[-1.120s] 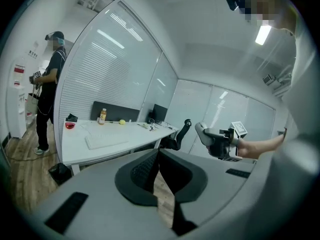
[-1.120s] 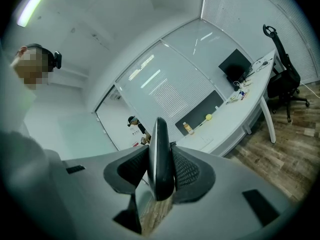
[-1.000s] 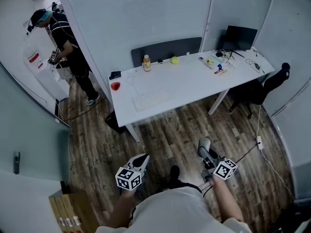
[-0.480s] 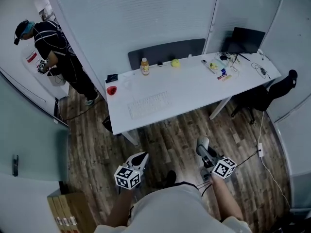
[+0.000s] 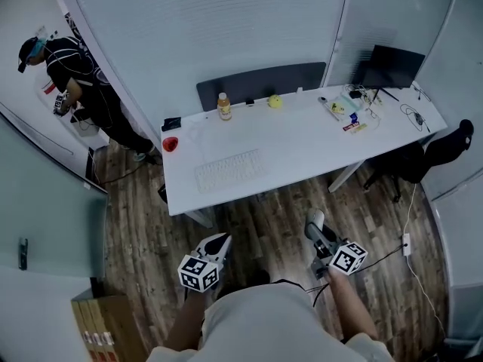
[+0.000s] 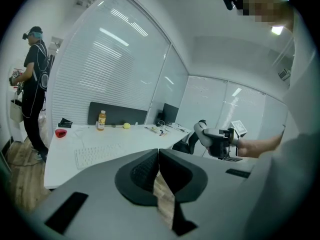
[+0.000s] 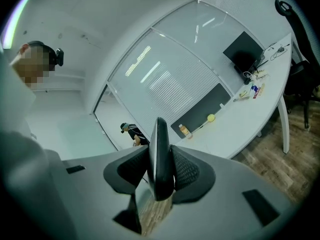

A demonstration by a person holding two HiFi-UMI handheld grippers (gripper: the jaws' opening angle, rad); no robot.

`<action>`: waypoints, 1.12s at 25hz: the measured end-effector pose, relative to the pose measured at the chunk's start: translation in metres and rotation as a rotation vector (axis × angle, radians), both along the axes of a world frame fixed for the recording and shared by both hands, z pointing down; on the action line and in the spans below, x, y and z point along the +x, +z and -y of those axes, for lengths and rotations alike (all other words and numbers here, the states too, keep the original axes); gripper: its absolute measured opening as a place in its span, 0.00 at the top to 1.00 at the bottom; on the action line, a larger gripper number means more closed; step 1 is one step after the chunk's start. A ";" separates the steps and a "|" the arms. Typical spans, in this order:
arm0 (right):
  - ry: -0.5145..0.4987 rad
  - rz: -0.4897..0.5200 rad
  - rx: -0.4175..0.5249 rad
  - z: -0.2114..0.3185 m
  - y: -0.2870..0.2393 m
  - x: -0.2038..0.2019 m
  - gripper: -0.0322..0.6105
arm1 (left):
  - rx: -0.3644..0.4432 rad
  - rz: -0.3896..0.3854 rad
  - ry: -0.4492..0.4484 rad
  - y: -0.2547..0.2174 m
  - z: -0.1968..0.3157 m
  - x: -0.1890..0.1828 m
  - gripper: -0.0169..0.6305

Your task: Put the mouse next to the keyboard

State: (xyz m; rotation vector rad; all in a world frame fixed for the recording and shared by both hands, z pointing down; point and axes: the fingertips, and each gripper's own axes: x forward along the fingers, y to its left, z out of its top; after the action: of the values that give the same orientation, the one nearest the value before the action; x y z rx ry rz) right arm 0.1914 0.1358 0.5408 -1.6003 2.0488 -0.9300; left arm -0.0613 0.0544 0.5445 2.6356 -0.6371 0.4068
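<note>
Right pads [image 7: 186, 170] press on both sides of the mouse [image 7: 159, 134]. We see it edge-on, standing up between the jaws, so right gripper [image 5: 320, 234] is closed on it with the jaws part-way apart. On left gripper [image 6: 159, 153] the jaw tips meet, nothing in it. Both are held low over the wood floor [image 5: 264, 217] on the near side, well apart from the desk [image 5: 302, 138]. Keyboard [image 5: 230, 170] lies on the desk's near left part, with bare desk to its right

Risks, our judgement:
- The mouse looks smooth and rounded and only part of it sits in the pads, so a jolt on the way over could let it twist or slip to the floor
- At set-down, coming in too low could hit the desk's near edge
- Too far left and it lands on the keys or shoves the keyboard
- Red thing [image 5: 170, 143] and bottle [image 5: 223, 105] at the far left are well off the path, low risk

Versus the earlier frames, the desk sits nearer and more central in head view, and the keyboard is closer to us. The other person [image 5: 60, 66] at far left has shifted further left. Both grippers keep the same pose, mouse still clamped
</note>
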 end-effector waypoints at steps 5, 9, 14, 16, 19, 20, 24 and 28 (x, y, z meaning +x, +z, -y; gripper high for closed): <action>-0.019 0.016 -0.009 0.015 0.006 0.010 0.71 | -0.011 0.007 -0.024 0.004 0.008 0.010 0.95; -0.036 0.017 -0.009 0.028 0.010 0.015 0.71 | -0.013 0.013 -0.038 0.006 0.016 0.014 0.95; -0.049 0.019 -0.025 0.041 0.014 0.019 0.71 | -0.015 0.011 -0.049 0.006 0.027 0.019 0.95; -0.053 0.013 -0.032 0.049 0.016 0.020 0.71 | -0.014 0.011 -0.050 0.007 0.034 0.021 0.95; -0.055 0.014 -0.040 0.061 0.019 0.023 0.71 | -0.015 0.011 -0.052 0.007 0.045 0.024 0.94; -0.054 0.015 -0.043 0.065 0.021 0.024 0.71 | -0.016 0.010 -0.052 0.008 0.050 0.025 0.95; -0.054 0.003 -0.058 0.085 0.026 0.025 0.71 | -0.020 0.007 -0.046 0.011 0.074 0.028 0.95; -0.051 -0.014 -0.085 0.109 0.029 0.024 0.71 | -0.024 0.005 -0.030 0.014 0.103 0.031 0.95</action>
State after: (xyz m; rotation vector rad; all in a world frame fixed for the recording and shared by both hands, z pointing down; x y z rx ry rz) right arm 0.2157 0.0271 0.5703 -1.6082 2.0951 -1.0395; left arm -0.0303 -0.0489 0.5582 2.6002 -0.6685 0.4103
